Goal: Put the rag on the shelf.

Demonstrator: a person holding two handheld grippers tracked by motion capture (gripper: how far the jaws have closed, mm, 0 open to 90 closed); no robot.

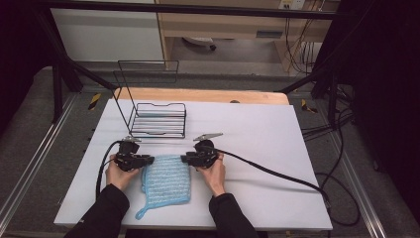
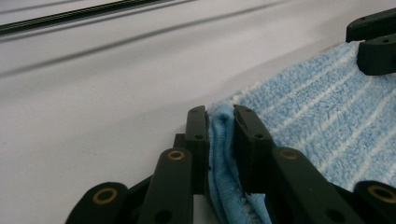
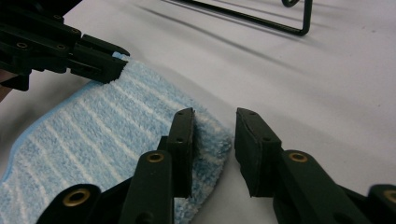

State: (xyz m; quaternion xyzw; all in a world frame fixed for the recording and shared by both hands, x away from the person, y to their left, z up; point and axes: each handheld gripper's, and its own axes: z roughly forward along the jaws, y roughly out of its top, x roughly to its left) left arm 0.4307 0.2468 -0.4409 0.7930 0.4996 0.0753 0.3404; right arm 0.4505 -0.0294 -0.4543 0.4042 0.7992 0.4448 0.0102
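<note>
Blue cloth (image 1: 167, 179) lies flat at lower centre of the desk (image 1: 257, 144); left gripper (image 2: 220, 122) already pinches one corner; right gripper (image 3: 214, 128) jaws straddle the other, not yet clenched; lifting remains.

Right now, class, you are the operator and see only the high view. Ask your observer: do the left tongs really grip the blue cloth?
Observer: Yes. In the left gripper view the left tongs pinch the blue cloth at a doubled edge, with both pads pressed on it.
Operator: And the right tongs?
Observer: Open. In the right gripper view the right tongs have a corner of the cloth between them, with a bare gap between it and one pad.
</note>
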